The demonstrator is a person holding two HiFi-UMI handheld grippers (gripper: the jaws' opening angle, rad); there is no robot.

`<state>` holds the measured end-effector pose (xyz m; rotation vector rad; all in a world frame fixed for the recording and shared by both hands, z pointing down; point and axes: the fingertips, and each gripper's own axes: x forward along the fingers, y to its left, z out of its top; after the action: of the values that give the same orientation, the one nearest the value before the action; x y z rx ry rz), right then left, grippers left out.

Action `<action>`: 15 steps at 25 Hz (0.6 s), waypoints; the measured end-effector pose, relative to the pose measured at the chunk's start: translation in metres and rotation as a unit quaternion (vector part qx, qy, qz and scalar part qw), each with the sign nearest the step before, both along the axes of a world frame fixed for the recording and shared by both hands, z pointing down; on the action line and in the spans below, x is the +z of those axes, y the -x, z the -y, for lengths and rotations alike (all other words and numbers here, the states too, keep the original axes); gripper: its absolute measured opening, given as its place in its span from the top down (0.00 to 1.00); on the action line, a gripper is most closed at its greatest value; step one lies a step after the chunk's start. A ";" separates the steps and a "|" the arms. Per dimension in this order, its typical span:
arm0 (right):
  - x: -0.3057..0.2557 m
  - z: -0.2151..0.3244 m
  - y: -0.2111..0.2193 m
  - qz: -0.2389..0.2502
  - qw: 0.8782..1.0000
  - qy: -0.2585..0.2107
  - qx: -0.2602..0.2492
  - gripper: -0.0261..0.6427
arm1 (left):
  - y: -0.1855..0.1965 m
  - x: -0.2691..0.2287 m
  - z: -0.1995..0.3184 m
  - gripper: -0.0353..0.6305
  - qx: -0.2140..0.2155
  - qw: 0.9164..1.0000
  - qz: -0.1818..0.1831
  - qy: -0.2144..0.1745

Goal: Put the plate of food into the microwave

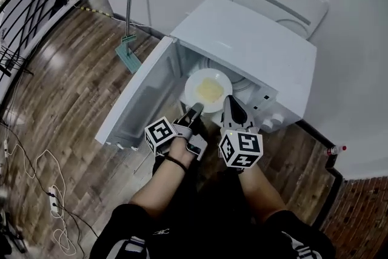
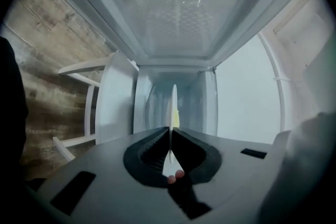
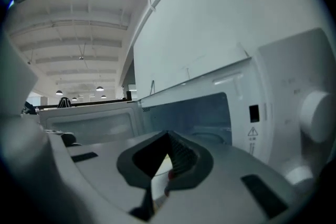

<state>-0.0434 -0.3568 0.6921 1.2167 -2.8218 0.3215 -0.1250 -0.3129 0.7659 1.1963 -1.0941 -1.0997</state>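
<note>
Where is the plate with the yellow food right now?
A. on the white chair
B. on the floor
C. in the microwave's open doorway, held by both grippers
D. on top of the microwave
C: the plate is in the open front of the microwave, its near rim pinched by the left gripper and the right gripper.

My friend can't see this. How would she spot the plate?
Find the white microwave with its door open. At its opening is the plate, held by the left gripper and right gripper. It's the only round white dish with yellow food on it.
</note>
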 end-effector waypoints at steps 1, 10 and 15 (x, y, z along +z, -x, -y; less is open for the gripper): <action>0.006 0.003 0.001 0.004 1.000 -0.008 0.003 0.94 | 0.004 0.008 0.007 0.93 -0.001 1.000 0.010 -0.005; 0.017 0.010 -0.019 0.005 0.999 -0.020 0.026 0.94 | 0.009 0.018 0.063 0.93 0.020 0.999 0.046 0.000; 0.021 0.012 -0.028 0.006 0.999 -0.018 0.035 0.94 | 0.009 0.015 0.101 0.93 0.040 0.998 0.048 0.002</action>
<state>-0.0149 -0.3684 0.7136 1.3279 -2.8128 0.2829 -0.1338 -0.4136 0.7810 1.2892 -1.1102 -0.9865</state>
